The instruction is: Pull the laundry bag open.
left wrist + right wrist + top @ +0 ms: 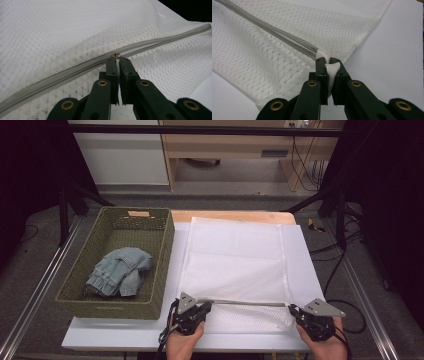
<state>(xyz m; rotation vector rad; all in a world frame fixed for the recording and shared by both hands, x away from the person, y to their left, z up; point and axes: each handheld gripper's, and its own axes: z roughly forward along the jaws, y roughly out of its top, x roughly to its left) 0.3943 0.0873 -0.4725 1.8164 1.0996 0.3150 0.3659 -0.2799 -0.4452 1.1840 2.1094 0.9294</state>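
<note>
We have a white mesh bag (235,265) lying flat on the white board (305,265) that covers the table, its near edge towards us and its grey zip (250,303) running across just behind that edge.

Our left gripper (196,312) sits at the left end of the zip. In the left gripper view its jaws are closed on the small brass slider (116,55) — the pull tab is pinched between the pads, and the zip runs off to both sides.

Our right gripper (299,314) is at the bag's near right corner. In the right gripper view its jaws are clamped on a white fabric tab (332,71) at the zip's end.

Left of the bag stands a green wicker basket (165,255) — blue jeans (119,271) lie crumpled inside it.
</note>
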